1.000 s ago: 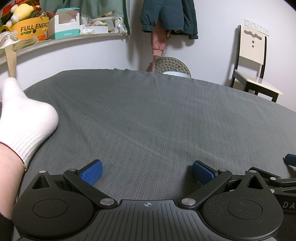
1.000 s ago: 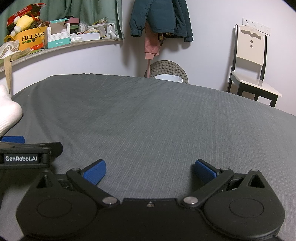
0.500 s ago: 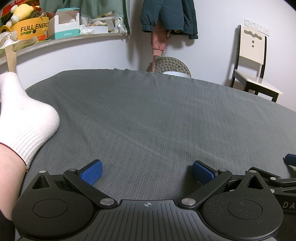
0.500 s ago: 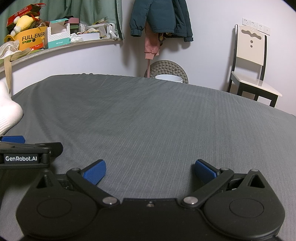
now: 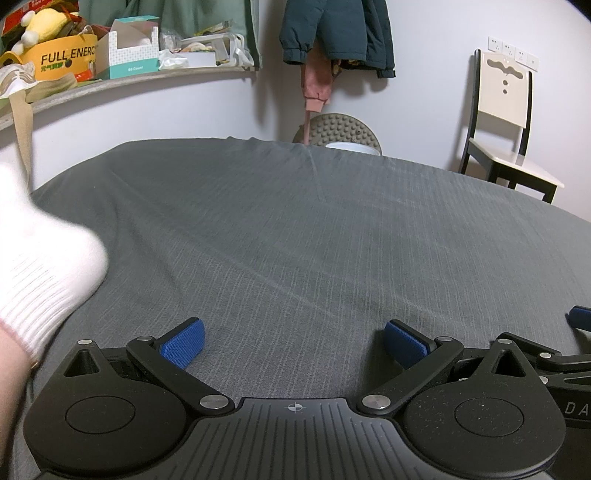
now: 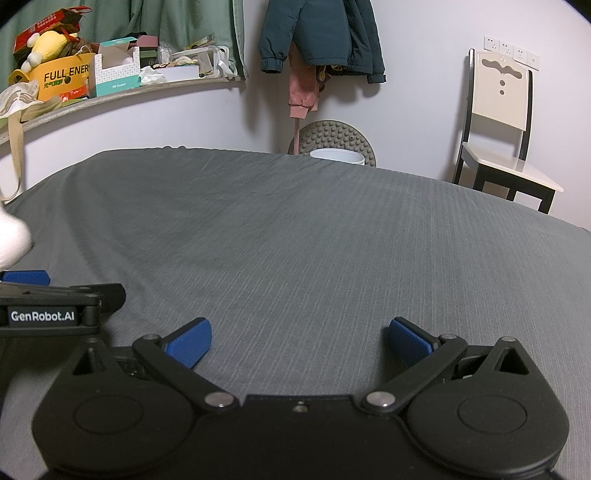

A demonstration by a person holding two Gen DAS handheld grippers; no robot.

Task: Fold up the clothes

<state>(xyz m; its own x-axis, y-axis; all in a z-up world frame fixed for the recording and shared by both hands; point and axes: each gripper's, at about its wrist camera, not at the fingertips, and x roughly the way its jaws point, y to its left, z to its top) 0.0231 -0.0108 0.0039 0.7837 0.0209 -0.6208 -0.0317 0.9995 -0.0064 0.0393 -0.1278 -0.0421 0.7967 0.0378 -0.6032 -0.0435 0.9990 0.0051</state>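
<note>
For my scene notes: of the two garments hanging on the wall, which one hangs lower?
The pink garment. Its cuff reaches below the hem of the dark teal jacket, which hangs over it and covers its upper part.

The left gripper (image 5: 293,341) sits low over a bed covered by a grey striped sheet (image 5: 314,240), its jaws spread wide with nothing between the blue pads (image 5: 183,343). At the bed's left edge a foot in a white sock (image 5: 40,273) is blurred. Part of the right gripper (image 5: 580,321) shows at the right edge of the view. Beyond the far edge of the bed are a cluttered shelf (image 5: 140,77), a hanging dark teal jacket (image 5: 336,33) and a chair (image 5: 506,122) against the wall.
</note>
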